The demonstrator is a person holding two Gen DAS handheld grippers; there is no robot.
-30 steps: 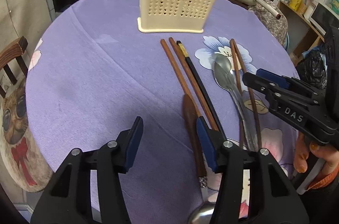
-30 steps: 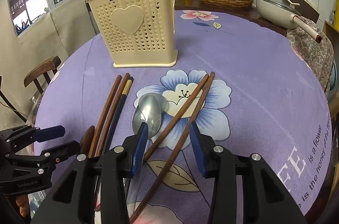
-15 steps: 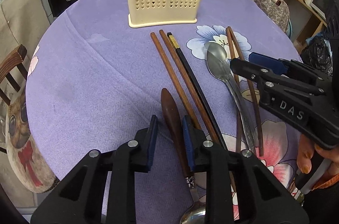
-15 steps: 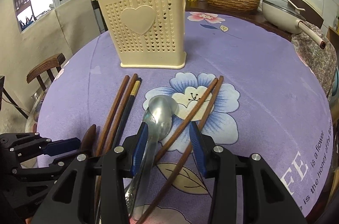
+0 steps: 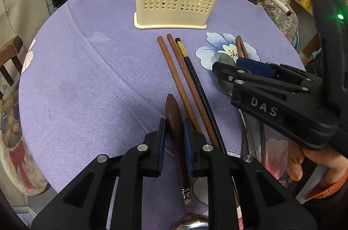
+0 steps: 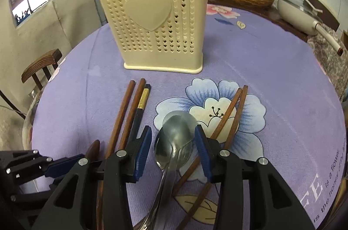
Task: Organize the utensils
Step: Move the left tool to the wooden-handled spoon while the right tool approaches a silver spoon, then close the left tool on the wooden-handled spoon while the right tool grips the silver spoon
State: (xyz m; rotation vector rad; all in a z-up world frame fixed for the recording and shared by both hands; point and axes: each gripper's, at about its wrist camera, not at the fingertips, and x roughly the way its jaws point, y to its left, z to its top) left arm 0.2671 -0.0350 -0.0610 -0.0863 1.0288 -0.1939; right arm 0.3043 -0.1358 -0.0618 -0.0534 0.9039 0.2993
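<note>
Closing done: left hand-held gripper point(image 5: 175, 136) now clamped on wooden spoon handle point(image 5: 174, 121), flat on table point(image 5: 87, 77). Right hand-held gripper point(image 6: 173, 149) widened, unclenched, straddling 2 steel spoons point(image 6: 174, 143). Holder point(image 6: 152, 30) awaits.

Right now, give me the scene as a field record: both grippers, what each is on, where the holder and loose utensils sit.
left gripper: jaws have just been closing, pads now pressed on the wooden-handled spoon
right gripper: open, jaws have just been opening a little, straddling the two stacked metal spoons, pads clear of them
utensil holder: upright on the purple tablecloth, beyond the utensils
three chopsticks: two brown, one black, side by side, right of the wooden-handled spoon
brown chopstick pair: right of the metal spoons, on the flower print
</note>
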